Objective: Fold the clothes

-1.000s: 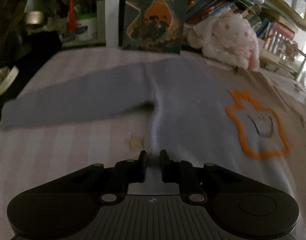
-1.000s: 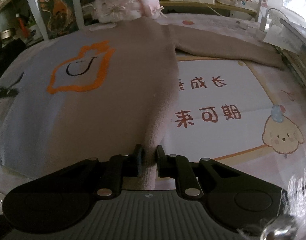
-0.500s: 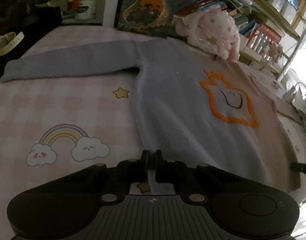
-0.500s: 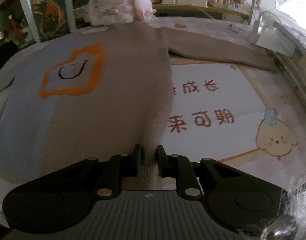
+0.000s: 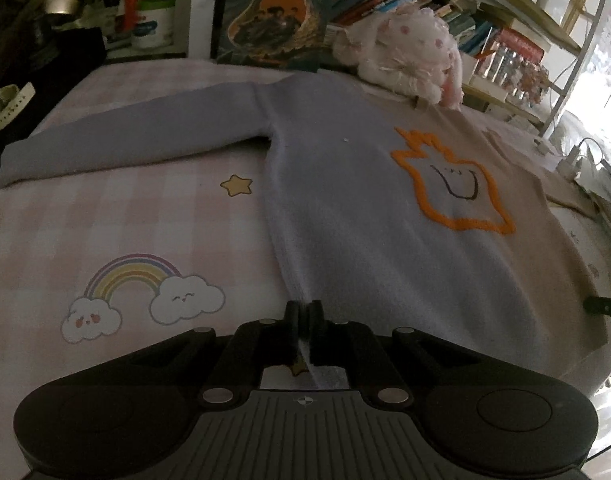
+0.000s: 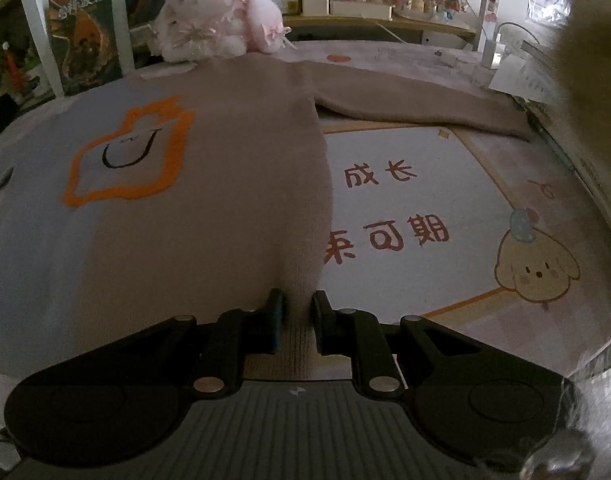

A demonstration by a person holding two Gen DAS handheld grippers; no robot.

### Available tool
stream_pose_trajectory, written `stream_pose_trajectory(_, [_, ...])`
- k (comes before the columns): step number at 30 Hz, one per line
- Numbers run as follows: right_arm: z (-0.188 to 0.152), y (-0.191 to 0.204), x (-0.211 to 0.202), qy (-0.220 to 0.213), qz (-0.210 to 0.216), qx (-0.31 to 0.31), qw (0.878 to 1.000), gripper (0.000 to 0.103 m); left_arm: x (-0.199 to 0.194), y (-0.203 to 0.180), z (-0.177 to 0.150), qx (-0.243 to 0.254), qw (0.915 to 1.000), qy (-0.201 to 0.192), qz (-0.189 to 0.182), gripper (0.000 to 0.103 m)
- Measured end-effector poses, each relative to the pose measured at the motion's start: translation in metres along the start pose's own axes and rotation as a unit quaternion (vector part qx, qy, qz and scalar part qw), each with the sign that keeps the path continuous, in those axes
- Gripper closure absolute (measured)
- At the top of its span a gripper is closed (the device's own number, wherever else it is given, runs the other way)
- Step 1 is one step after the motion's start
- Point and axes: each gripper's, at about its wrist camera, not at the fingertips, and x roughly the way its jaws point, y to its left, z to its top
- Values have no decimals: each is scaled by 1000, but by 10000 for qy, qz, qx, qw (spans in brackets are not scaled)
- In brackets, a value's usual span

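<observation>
- We've got the sweater (image 5: 365, 208) spread flat on the bed (image 5: 125, 220), hem near us, collar far, sleeves out left & right.
- Left gripper (image 5: 304, 320): nearly closed, pinching near-left hem corner.
- Right gripper (image 6: 297, 312): a bit wider, hem cloth betw. fingers at near-right corner.
- Long axis runs away from both, so we reckon next fold goes near-to-far.

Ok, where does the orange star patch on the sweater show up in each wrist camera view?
Left wrist: orange star patch sits right of centre, upper middle, on the sweater.
Right wrist: orange star patch sits left of centre, upper middle.
Shared landmark: pink plush toy beyond the collar.
</observation>
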Motion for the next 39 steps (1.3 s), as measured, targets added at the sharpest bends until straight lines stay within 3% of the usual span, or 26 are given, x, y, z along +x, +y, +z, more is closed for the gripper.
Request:
stream_pose_trajectory(8, [-2,-4,-3,-52,88,-247,9996,88,-3,-22,-10,102,9979,-236,586,94])
stream_pose_trajectory(10, [-3,-5,-5,-75,107,-316,9994,81,-8,-28,-12,10,9970,-267,727,90])
stream_pose_trajectory(12, [-4,-7,-7,-97,125,-385,9991,67,-13,-32,-13,-133,9964,-315,779,73])
stream_pose_trajectory(13, [-4,-8,-8,-109,135,-419,9990,57,-16,-34,-14,-191,9958,-379,808,70])
stream_pose_trajectory(18, [-6,-10,-13,-185,215,-586,9979,29,-37,-48,-23,-462,9920,-666,967,40])
stream_pose_trajectory(20, [-9,-8,-16,-254,315,-644,9971,27,-43,-55,-28,-478,9911,-704,1026,34])
stream_pose_trajectory(22, [-11,-5,-19,-323,415,-702,9961,19,-48,-61,-33,-484,9904,-699,1087,32])
stream_pose_trajectory(25, [-14,-1,-24,-427,565,-789,9944,14,-54,-69,-38,-446,9897,-615,1211,29])
stream_pose_trajectory(28, [-16,4,-28,-504,713,-854,9925,11,-61,-73,-43,-350,9891,-618,1289,23])
stream_pose_trajectory(39, [-22,56,-37,-576,1103,-1386,9825,7,-70,-65,-42,45,9887,-721,1312,22])
